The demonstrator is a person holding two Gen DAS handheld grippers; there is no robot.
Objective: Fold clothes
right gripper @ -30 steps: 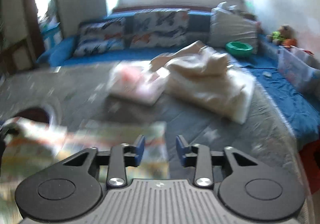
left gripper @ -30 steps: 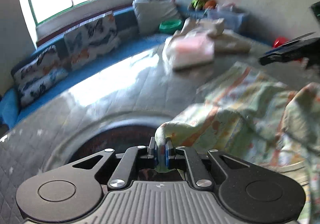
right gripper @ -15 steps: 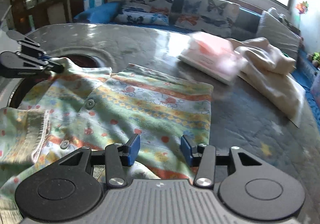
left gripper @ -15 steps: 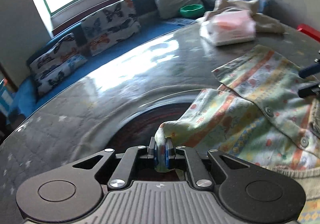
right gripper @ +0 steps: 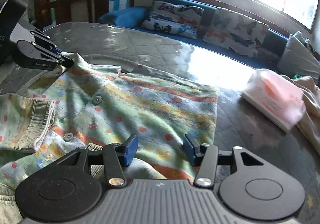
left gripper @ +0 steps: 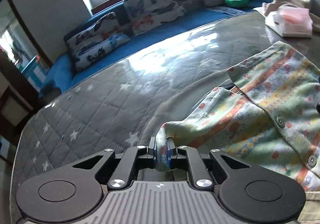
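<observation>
A green patterned baby garment (right gripper: 124, 101) with snap buttons lies spread on the grey quilted table (left gripper: 96, 99); it also shows in the left wrist view (left gripper: 260, 116). My left gripper (left gripper: 161, 152) is shut on a bunched corner of the garment, and it shows at the far left in the right wrist view (right gripper: 64, 61). My right gripper (right gripper: 160, 149) is open, low over the near part of the garment, with nothing between its blue pads (right gripper: 130, 151).
A pink and white folded packet (right gripper: 276, 97) and a cream cloth pile (right gripper: 312, 107) lie at the right of the table. A blue sofa with butterfly cushions (left gripper: 152, 11) runs behind. A green bowl (left gripper: 237, 0) sits on it.
My right gripper has swung left and down over the garment and opened wider. My left gripper has kept its hold while the garment has spread flatter.
</observation>
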